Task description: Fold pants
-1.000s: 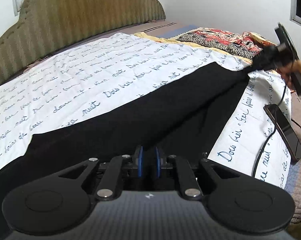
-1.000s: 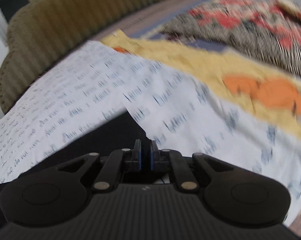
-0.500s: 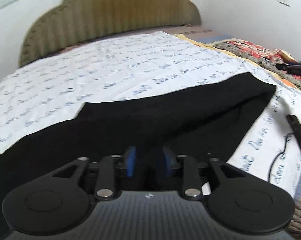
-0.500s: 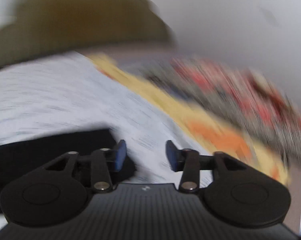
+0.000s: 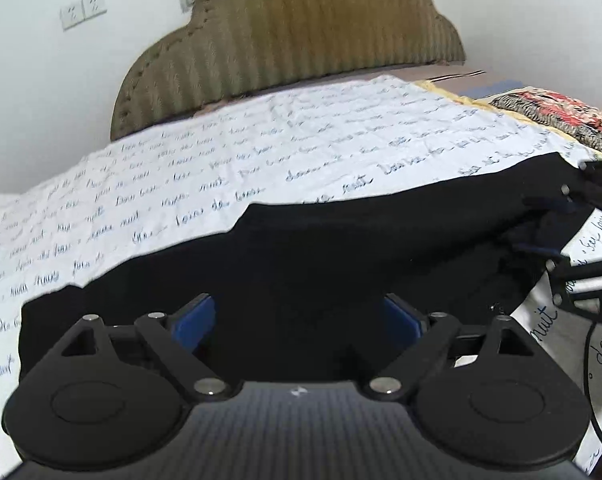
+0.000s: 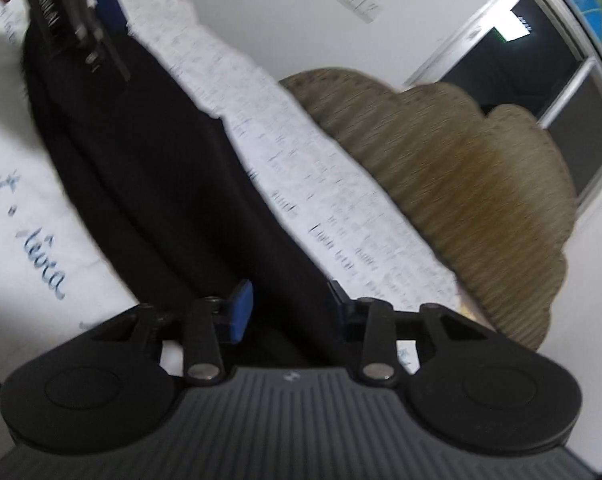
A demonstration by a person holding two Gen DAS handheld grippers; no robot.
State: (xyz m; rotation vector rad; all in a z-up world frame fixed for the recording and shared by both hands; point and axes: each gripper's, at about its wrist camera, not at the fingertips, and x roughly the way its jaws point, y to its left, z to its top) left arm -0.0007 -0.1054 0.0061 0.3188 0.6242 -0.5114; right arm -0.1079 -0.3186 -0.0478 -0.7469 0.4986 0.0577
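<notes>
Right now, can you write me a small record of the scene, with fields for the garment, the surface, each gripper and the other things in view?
garment: black pants, lying spread flat on the bed
surface: white sheet printed with blue handwriting
left gripper: open, blue pads wide apart over the near edge of the pants
right gripper: open, pants fabric between its fingers, not clamped
headboard: olive, ribbed, against the wall
other bedding: red patterned blanket at the far right
fold: not yet visible

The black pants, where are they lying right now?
In the left wrist view the black pants lie across the script-printed white sheet, below the headboard.
</notes>
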